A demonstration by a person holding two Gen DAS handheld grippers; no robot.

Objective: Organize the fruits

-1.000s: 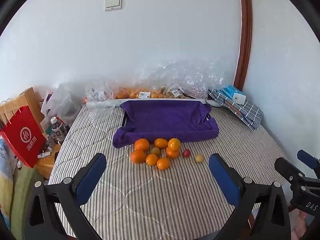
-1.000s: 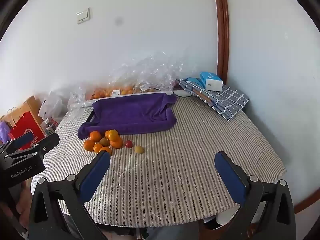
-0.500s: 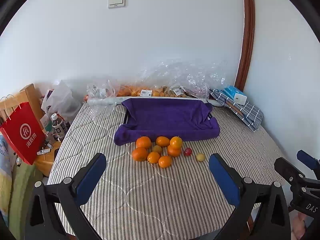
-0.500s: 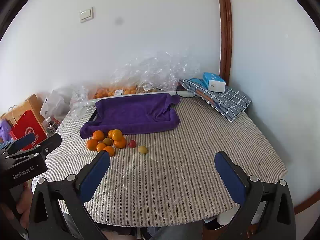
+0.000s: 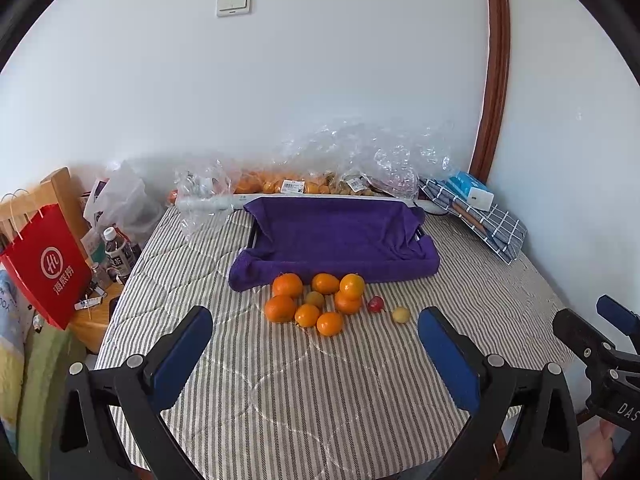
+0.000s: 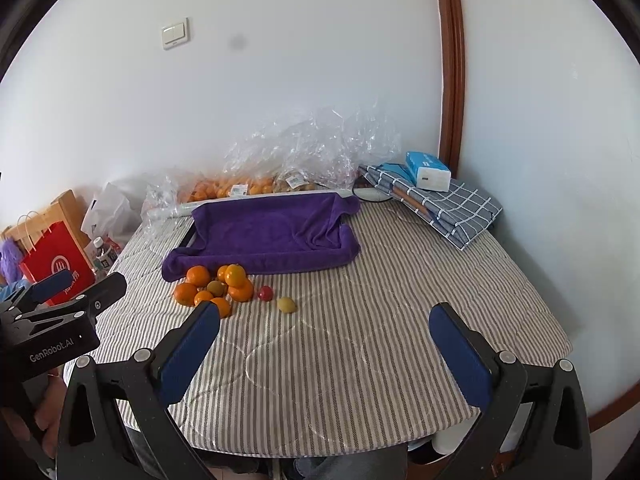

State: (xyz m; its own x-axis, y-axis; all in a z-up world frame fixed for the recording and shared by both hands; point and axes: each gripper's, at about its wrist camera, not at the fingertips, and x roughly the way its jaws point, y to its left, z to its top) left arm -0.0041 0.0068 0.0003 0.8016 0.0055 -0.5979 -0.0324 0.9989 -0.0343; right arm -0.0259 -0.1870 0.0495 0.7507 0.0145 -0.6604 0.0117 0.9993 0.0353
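Both grippers edged closer; fingers [image 5: 184, 356] apart, empty; oranges [image 5: 316, 302] ahead, untouched.

My table [image 5: 360, 392], under a grey-striped quilted cover, fills the lower half of both my views. Mid-frame on it lies a tray draped in a purple towel [image 5: 340, 240]. Just below the towel's front edge sits a cluster of oranges [image 5: 316, 300], with a small red fruit [image 5: 375, 304] and a small yellow fruit [image 5: 401, 315] beside them to the right. Along the far edge lie clear plastic bags [image 5: 360, 160] of fruit, and at upper right a folded checked cloth [image 6: 452, 204] carrying a blue-and-white tissue pack [image 6: 427, 171].
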